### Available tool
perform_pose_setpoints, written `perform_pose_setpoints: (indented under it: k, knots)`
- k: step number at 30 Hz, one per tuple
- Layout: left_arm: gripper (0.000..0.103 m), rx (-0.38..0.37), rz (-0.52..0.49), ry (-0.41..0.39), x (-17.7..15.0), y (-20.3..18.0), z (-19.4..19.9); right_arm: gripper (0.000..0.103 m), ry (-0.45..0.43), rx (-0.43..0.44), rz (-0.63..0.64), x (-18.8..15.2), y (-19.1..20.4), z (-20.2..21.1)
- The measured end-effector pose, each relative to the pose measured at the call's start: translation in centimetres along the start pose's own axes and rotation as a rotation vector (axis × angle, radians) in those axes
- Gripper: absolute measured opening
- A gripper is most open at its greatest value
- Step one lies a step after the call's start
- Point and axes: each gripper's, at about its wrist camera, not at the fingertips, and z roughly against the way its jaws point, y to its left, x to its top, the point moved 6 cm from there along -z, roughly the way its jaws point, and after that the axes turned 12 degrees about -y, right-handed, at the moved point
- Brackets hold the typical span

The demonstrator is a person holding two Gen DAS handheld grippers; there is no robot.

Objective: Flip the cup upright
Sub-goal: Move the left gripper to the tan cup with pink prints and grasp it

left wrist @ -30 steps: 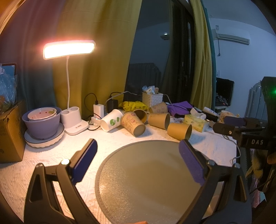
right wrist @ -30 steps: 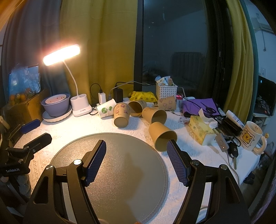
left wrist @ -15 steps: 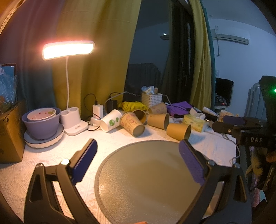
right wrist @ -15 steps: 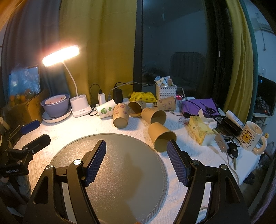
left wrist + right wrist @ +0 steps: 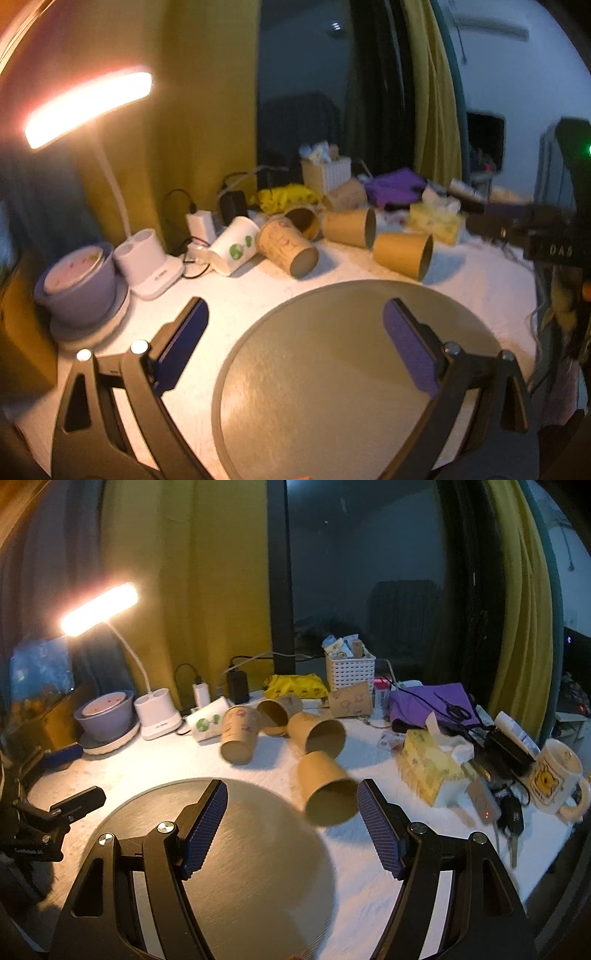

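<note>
Both grippers' fingers are seen spread, empty; brown cup (image 5: pixel 328 791) is found on its side beside round mat (image 5: pixel 240 867).

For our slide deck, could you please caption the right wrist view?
Open right gripper approaches a plain brown paper cup lying on its side beside the round grey mat.

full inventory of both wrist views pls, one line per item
paper cups: five brown, one white with green print, all on their sides, mid-table
round mat: one, grey, nearest the claws
desk lamp: one, white, lit, back left
bowl: one, purple, on a plate, left
tissue box: one, yellow, right
mug: one, cream with bear print, far right
basket: one, white, back
purple cloth: one, back right
left claw: open, empty
right claw: open, empty
</note>
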Motion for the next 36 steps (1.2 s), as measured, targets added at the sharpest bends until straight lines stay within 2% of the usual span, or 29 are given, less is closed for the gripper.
perform_pose_setpoints:
  k: [4, 8, 12, 18, 23, 27, 36]
  knots:
    - [0.096, -0.038, -0.064, 0.101, 2.5, -1.1, -4.8, 0.075, 0.036, 0.011, -0.011, 1.1, -2.2, -3.0]
    - [0.096, -0.073, -0.172, 0.145, 5.3, -3.1, -10.2, 0.075, 0.090, 0.024, -0.055, 2.1, -5.9, -7.0]
    - [0.097, -0.121, -0.283, 0.186, 7.5, -5.3, -16.2, 0.075, 0.123, -0.002, -0.098, 3.1, -9.9, -10.9]
    - [0.096, -0.171, -0.334, 0.291, 9.3, -7.0, -25.4, 0.075, 0.158, -0.060, -0.169, 3.6, -14.5, -15.1]
    - [0.096, -0.181, -0.408, 0.354, 9.5, -8.1, -31.4, 0.075, 0.189, -0.096, -0.218, 3.0, -16.7, -19.0]
    - [0.096, -0.204, -0.420, 0.410, 8.6, -9.0, -35.7, 0.075, 0.214, -0.115, -0.255, 2.4, -18.3, -20.7]
    - [0.096, -0.221, -0.507, 0.477, 6.7, -11.2, -41.0, 0.075, 0.216, -0.133, -0.302, 2.0, -20.2, -22.0]
